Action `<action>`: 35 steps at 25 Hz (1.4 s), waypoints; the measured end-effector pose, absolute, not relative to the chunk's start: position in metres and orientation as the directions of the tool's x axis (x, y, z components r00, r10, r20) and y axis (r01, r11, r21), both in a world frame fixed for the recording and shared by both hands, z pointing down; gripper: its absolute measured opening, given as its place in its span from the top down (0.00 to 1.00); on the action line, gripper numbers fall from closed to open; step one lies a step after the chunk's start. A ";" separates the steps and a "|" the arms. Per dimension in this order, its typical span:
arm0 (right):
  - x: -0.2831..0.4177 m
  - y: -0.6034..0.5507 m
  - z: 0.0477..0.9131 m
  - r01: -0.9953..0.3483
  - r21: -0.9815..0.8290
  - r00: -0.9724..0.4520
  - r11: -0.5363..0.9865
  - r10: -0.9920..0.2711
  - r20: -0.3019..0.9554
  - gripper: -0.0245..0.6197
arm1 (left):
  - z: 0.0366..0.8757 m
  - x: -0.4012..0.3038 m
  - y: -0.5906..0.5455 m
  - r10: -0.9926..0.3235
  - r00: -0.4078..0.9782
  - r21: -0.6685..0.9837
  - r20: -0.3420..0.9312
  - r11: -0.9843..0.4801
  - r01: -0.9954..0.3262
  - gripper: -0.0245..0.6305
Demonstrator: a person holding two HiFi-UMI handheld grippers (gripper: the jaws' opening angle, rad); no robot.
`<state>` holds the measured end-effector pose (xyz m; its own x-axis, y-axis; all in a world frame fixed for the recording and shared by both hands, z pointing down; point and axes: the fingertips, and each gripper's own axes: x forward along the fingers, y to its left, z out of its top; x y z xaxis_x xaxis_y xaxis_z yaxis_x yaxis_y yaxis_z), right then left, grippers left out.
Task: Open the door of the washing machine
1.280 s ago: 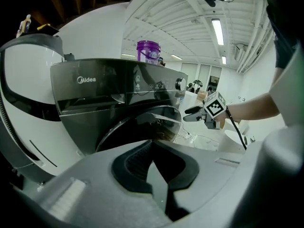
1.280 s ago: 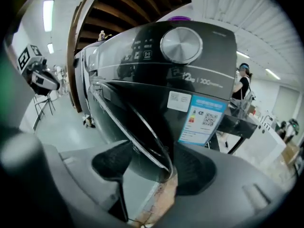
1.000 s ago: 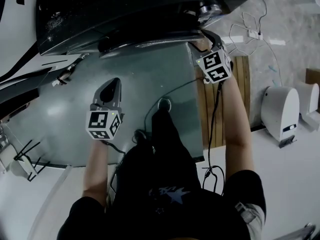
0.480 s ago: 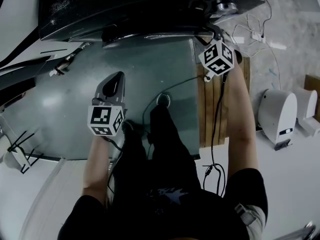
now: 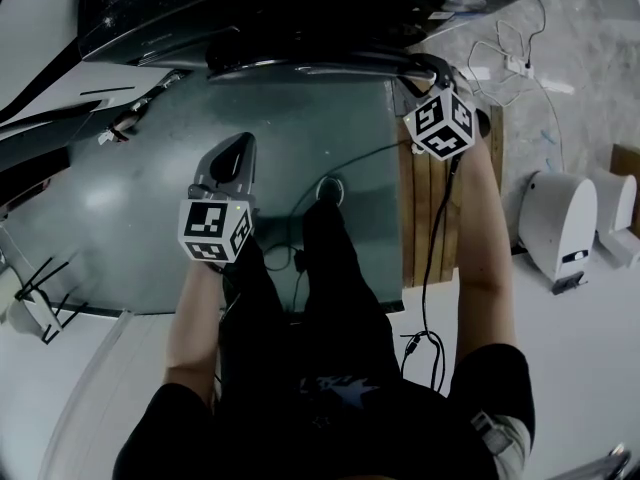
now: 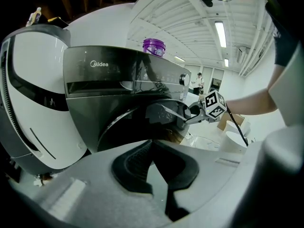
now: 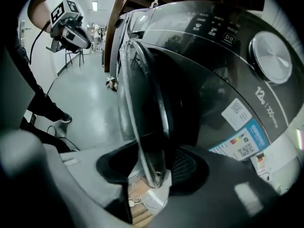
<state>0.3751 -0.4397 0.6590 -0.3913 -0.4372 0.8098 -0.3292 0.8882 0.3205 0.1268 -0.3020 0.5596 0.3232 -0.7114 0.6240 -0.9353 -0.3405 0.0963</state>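
Note:
The dark washing machine [image 5: 280, 8] fills the top of the head view, its round door [image 5: 300, 68] facing the person. At the door's right edge is my right gripper [image 5: 408, 76]. Its jaws are closing, and the door's rim [image 7: 145, 127] runs between the two pads [image 7: 187, 167]. A gap still shows at the left pad. In the right gripper view that gripper [image 7: 152, 175] straddles the rim. My left gripper [image 5: 235, 150] hangs in the air before the door, shut on nothing, well left of the right one. The left gripper view [image 6: 153, 144] looks at the machine [image 6: 118, 75] and the right gripper [image 6: 191, 116].
A wooden pallet [image 5: 450, 208] lies beside the machine's right side. White devices [image 5: 560, 223] stand further right, and loose cables [image 5: 500, 63] trail over the floor. A purple-lidded container [image 6: 154, 46] stands on the machine. The person's legs [image 5: 330, 268] are between the grippers.
My right gripper has rolled and moved in onto the door's right edge, and its jaws have narrowed around the rim. The left gripper has stayed about where it was.

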 end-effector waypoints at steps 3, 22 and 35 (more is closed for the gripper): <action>0.377 -0.427 0.659 -0.357 0.317 -0.380 0.879 -0.446 0.810 0.66 | 0.560 0.124 -0.297 -0.710 0.331 0.106 0.622 -0.342 -0.934 0.94; 0.375 -0.336 0.658 -0.582 0.291 -0.234 0.759 -0.499 0.834 0.65 | 0.571 0.107 -0.261 -0.611 0.494 0.182 0.618 -0.501 -0.846 0.94; 0.353 -0.253 0.658 -0.736 0.299 -0.111 0.607 -0.543 0.832 0.65 | 0.577 0.057 -0.202 -0.558 0.576 0.219 0.597 -0.577 -0.787 0.94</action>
<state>0.3530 -0.2534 0.6583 -0.1106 -0.5434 0.8322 -0.7360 0.6074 0.2988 0.0571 -0.2018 0.5766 0.5758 -0.5580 0.5975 -0.7867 -0.5772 0.2191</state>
